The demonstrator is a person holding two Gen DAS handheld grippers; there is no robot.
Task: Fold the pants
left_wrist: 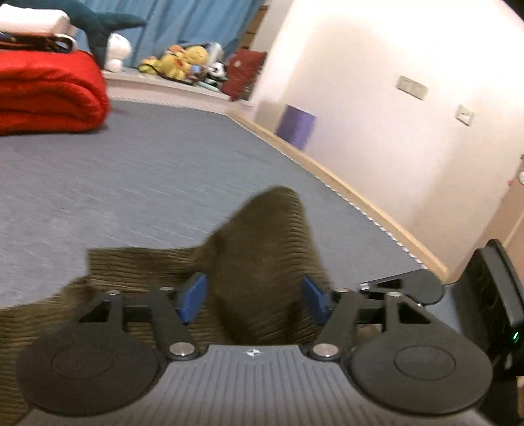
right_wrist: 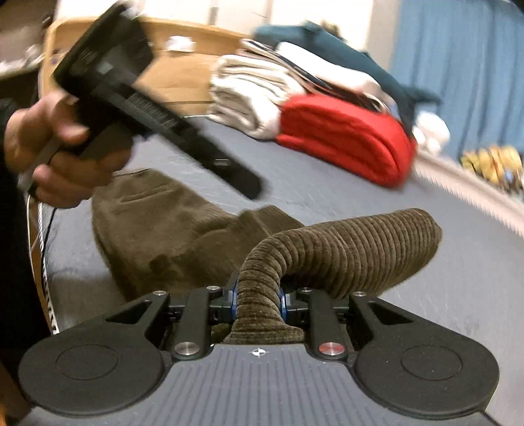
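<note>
Olive-brown corduroy pants (right_wrist: 157, 236) lie on the grey bed cover (left_wrist: 131, 183). My left gripper (left_wrist: 253, 300) is open, its blue pads (left_wrist: 193, 296) wide apart. A raised hump of the pants (left_wrist: 262, 249) stands between them, and the left pad is clear of the cloth. My right gripper (right_wrist: 258, 303) is shut on a bunched roll of the pants (right_wrist: 344, 252), which lifts off the bed and curls to the right. In the right wrist view a hand (right_wrist: 59, 150) holds the left tool's black body (right_wrist: 131, 98) above the pants' waist end.
A folded red blanket (left_wrist: 49, 95) and pale folded laundry (right_wrist: 249, 95) are stacked at the far side of the bed. Plush toys (left_wrist: 183, 62) line a ledge under a blue curtain (left_wrist: 196, 23). The bed's wooden edge (left_wrist: 344, 186) runs beside a white wall.
</note>
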